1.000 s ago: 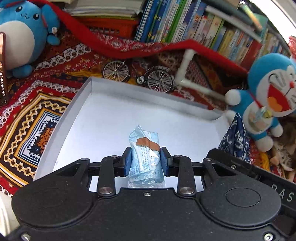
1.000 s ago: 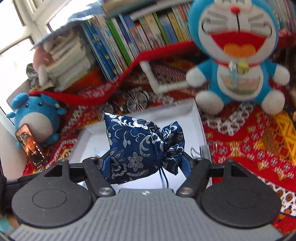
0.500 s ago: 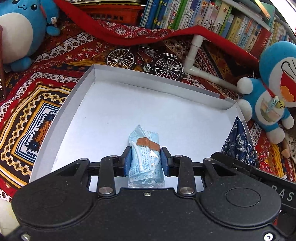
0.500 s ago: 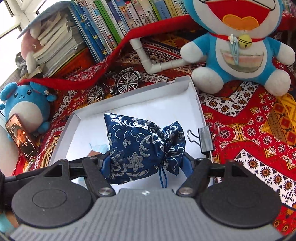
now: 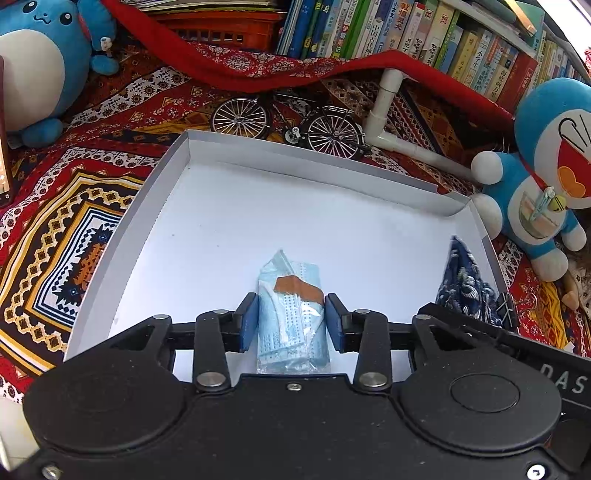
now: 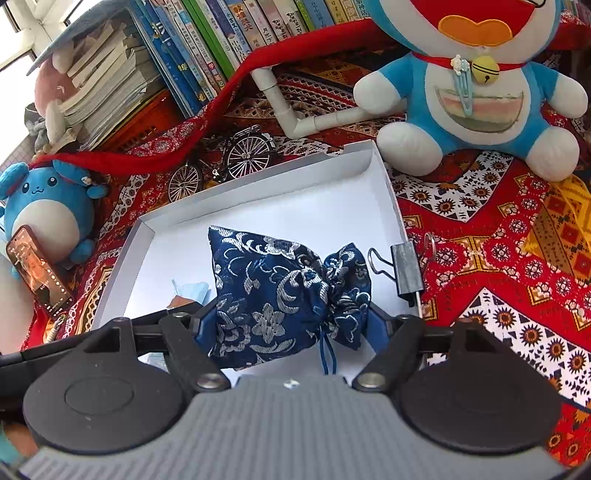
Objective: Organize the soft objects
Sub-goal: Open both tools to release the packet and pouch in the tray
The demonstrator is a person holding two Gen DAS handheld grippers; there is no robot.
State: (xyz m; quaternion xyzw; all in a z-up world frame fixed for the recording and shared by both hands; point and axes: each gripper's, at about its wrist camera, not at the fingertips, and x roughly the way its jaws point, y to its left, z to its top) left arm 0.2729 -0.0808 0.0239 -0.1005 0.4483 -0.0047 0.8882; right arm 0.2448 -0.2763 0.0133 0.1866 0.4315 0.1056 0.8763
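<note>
Two sets of tongs reach down into one shallow white box [image 5: 155,206] that sits on a red patterned cloth [image 5: 74,229] covering the surface. The left tongs [image 5: 290,322] straddle a folded pale blue face mask in a clear wrapper [image 5: 291,314]; their jaws are opening, and narrow gaps show between the blue pads [image 5: 248,322] and the packet, which lies on the box floor. The right tongs [image 6: 291,325] frame a dark blue brocade drawstring pouch [image 6: 280,295] with silver flowers; their jaws are also opening, the pouch sits between them on the box floor, and the pads are mostly hidden behind its fabric, so contact cannot be told for certain. The mask lies just to the left of the right tongs, and the pouch lies to the right of the left tongs, near the box's right wall. A black binder clip [image 6: 406,273] grips that wall just right of the right tongs. Beyond the box, ahead of both tongs, stand a miniature bicycle [image 5: 288,122], a white pipe [image 5: 384,110] and a row of books [image 5: 406,33]. A blue round plush [image 5: 40,62] sits far left, a blue cat plush [image 5: 543,184] far right.
</note>
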